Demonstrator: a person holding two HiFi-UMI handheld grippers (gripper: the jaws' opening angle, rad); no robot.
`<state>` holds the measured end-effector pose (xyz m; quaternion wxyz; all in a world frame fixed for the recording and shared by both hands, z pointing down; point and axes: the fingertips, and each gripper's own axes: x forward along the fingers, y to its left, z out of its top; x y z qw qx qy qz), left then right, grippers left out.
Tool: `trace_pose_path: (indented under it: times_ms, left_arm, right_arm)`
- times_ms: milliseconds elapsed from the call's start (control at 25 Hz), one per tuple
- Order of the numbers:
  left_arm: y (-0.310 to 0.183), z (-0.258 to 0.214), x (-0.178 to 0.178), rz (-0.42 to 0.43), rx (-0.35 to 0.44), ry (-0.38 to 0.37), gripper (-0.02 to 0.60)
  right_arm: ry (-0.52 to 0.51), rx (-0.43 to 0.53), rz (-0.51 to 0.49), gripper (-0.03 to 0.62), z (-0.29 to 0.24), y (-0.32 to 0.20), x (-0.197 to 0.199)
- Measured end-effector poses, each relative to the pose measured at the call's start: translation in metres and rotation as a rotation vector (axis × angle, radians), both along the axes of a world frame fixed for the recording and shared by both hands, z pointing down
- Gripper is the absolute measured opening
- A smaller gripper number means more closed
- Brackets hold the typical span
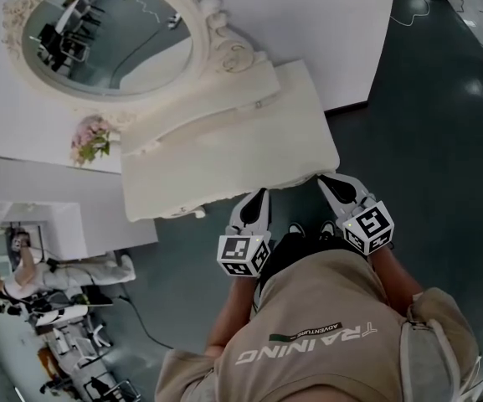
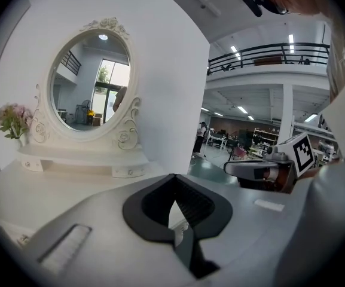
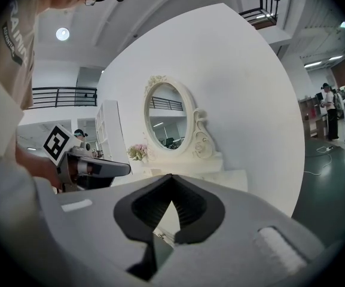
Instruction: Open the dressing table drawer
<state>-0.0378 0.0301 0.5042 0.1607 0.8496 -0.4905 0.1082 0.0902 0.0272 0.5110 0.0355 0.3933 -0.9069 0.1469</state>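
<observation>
A person holds the left gripper (image 1: 256,198) and right gripper (image 1: 335,182), both jaws closed on nothing, at the front edge of the cream dressing desk (image 1: 224,153) at twelve o'clock; its drawer front lies hidden under the top.

Tan tee (image 1: 325,342), white TRAINING print; left gripper (image 1: 260,194) & right gripper (image 1: 327,180) grey, b&w marker cubes (image 1: 243,256).
</observation>
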Motion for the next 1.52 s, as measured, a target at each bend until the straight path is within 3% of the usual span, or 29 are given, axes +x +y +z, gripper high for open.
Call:
trace_pose_path:
  times_ms: [440,920,1160,1520]
  left_arm:
    - [-0.046,0.019,-0.02,0.009,-0.014,0.019,0.018]
    - [-0.135,-0.004,-0.056,0.041,0.065,0.042,0.018]
    - [-0.168,0.01,-0.063,0.102,0.04,0.05,0.018]
    - [-0.193,0.032,-0.062,0.154,-0.008,0.043,0.018]
  right_arm:
    - [0.025,-0.034,0.023,0.003,0.012,-0.039,-0.017]
    - [0.093,0.097,0.061,0.003,-0.045,-0.128,-0.062]
    - [0.177,0.115,0.137,0.003,-0.047,-0.154,-0.061]
    - [0.18,0.079,0.213,0.003,-0.043,-0.171,-0.066]
